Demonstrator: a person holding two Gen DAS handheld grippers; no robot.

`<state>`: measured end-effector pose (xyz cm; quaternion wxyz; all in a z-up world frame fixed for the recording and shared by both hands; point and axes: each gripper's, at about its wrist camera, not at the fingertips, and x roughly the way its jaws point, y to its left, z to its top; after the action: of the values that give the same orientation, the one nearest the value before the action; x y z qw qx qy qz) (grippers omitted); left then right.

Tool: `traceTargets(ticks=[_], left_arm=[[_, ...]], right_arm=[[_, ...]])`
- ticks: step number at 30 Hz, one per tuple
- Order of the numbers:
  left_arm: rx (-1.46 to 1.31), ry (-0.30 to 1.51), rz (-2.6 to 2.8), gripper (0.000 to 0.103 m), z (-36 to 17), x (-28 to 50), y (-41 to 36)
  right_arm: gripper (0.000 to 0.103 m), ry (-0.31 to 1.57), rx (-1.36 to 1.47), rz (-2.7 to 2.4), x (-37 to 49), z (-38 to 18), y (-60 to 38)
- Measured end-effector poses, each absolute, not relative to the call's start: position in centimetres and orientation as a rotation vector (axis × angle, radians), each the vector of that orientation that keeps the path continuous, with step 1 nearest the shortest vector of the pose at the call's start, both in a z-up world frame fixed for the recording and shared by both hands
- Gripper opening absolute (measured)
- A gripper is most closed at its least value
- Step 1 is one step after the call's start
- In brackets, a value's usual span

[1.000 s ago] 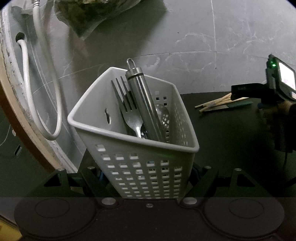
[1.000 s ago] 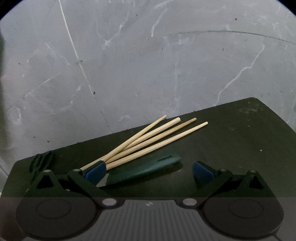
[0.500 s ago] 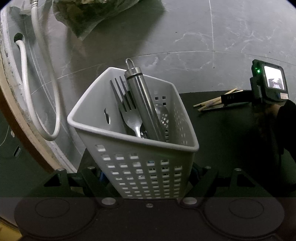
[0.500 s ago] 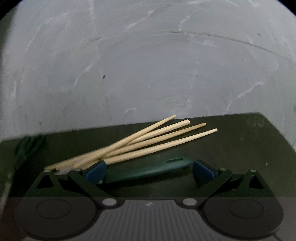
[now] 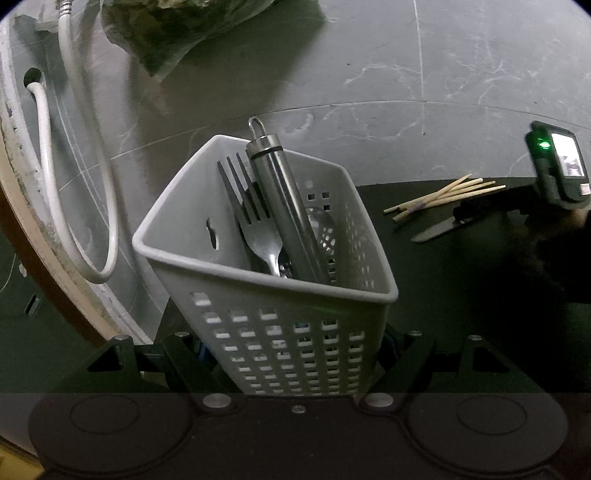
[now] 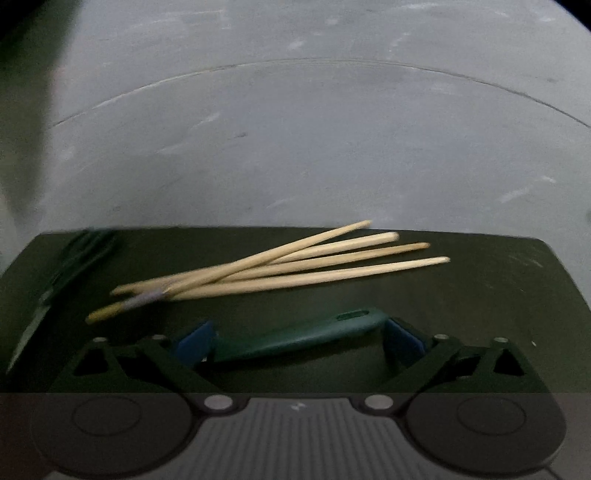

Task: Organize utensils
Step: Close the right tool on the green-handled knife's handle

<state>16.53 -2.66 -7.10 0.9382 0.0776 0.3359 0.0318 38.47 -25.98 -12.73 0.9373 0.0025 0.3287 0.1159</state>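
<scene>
A white perforated basket (image 5: pixel 280 332) is tilted in my left gripper (image 5: pixel 295 349), which is shut on its lower walls. In it stand forks (image 5: pixel 255 218), a steel-handled tool (image 5: pixel 284 199) and a spoon. On the black mat (image 6: pixel 480 295) a green-handled knife (image 6: pixel 295 336) lies crosswise between the blue pads (image 6: pixel 195 341) of my right gripper (image 6: pixel 299 338), which is open and low over the mat. Several wooden chopsticks (image 6: pixel 295 269) lie just beyond it. From the left wrist view, the knife's grey blade (image 5: pixel 436 232) pokes out beside the right gripper (image 5: pixel 476 214).
A dark green utensil (image 6: pixel 70 258), blurred, lies at the mat's left end. A grey marbled counter (image 6: pixel 295 147) surrounds the mat. White hoses (image 5: pixel 55 192) and a bag (image 5: pixel 177 33) sit to the left and behind the basket.
The right gripper has rolled and shifted, so the mat now looks level and the knife handle sits squarely between its pads. The left gripper and basket have kept still.
</scene>
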Motion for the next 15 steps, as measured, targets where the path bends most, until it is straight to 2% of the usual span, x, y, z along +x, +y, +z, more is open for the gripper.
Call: traceTargets(ticks=[7,15], left_arm=[[0.17,0.692,0.046,0.08,-7.1,16.7,-2.5],[0.181,0.697,0.031,0.08,-7.2,16.7,-2.5]], right_arm=[[0.099,0.667,-0.19,0.635,36.6,-12.8,-26.3],[0.099,0.712,0.146,0.502,40.0,-12.0,-27.5]])
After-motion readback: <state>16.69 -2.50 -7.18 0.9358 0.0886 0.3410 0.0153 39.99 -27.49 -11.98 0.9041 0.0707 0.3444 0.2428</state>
